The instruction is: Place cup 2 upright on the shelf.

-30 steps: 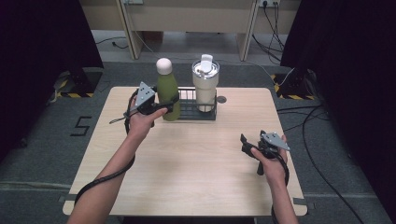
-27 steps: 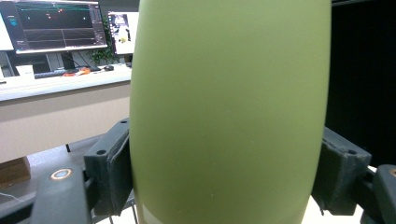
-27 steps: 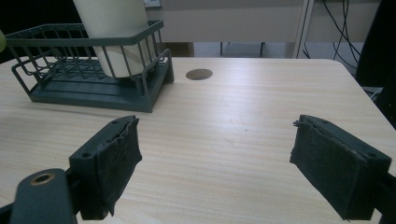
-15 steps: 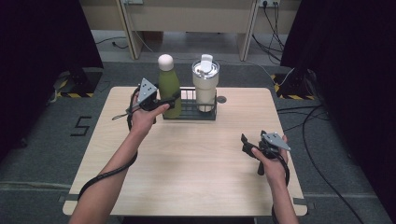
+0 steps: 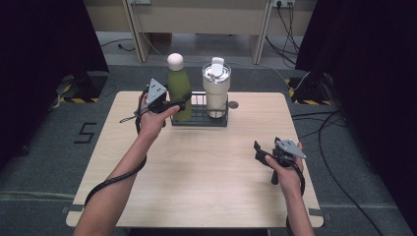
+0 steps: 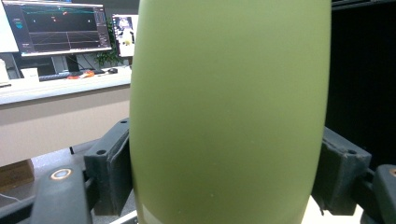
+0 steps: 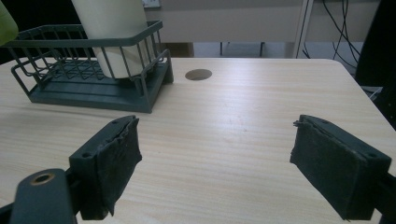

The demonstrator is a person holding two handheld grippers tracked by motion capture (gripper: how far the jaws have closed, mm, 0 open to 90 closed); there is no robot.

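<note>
At the left of the high view, the left gripper point(image 5: 181, 103) is clamped on the tall olive-green metal bottle with a rounded cream cap point(image 5: 178, 87). Its two black jaws press against opposite sides of the bottle's body, about halfway up; the left gripper view shows the green wall point(image 6: 229, 112) wedged tight between both pads. The bottle stands upright, long axis vertical, cap pointing straight up. It sits at the left end of the dark grey wire rack point(image 5: 199, 120), near the far edge of the light wooden table point(image 5: 196, 177); whether its base rests on the rack floor or hangs just above it cannot be told.

Just to the right, in the same rack, stands a cream-coloured tumbler with a white flip lid point(image 5: 216, 87), also upright and apart from the bottle. A small round grey hole cover point(image 5: 233, 104) lies in the tabletop just beyond the rack's right end.

Further right and nearer the person, the right gripper point(image 5: 258, 151) is held low over the table, well apart from the rack. Its jaws stand wide apart with nothing between them, only bare wood showing in the gap in the right gripper view.
</note>
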